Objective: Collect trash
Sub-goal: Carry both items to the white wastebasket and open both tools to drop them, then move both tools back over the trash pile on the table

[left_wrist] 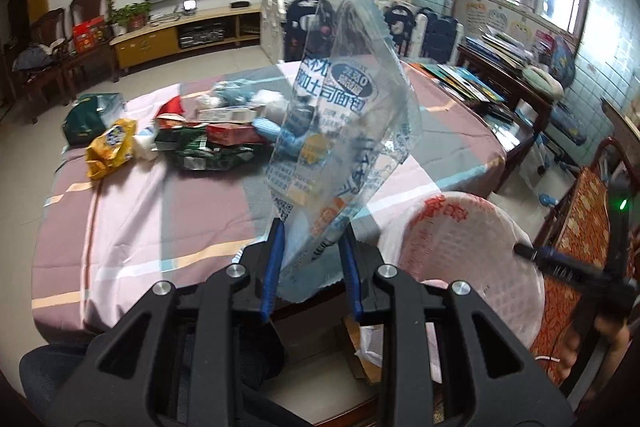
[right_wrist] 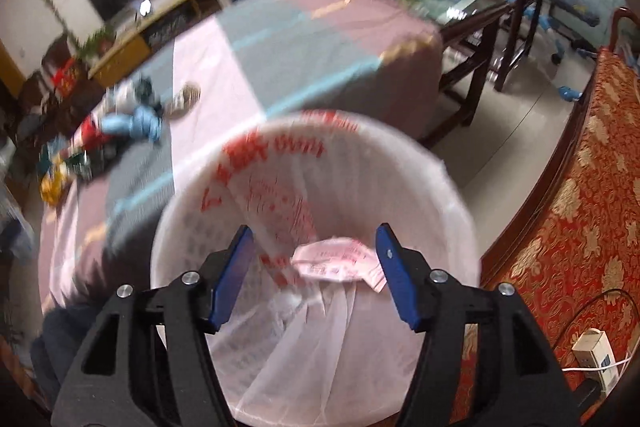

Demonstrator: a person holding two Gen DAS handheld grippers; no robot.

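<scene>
clear plastic bread wrapper [left_wrist: 344, 131] pinched in your left claw [left_wrist: 312, 263], long axis upright, near surface [left_wrist: 132, 227] edge; your right claw [right_wrist: 312, 267] gapes empty over bin [right_wrist: 460, 211].

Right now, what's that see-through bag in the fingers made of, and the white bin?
The see-through bag looks like thin glossy plastic film: the room shows through it, and it crinkles. The white bin seems to be hard plastic with a mesh-like wall, lined with a thin, translucent plastic liner printed in red.
</scene>
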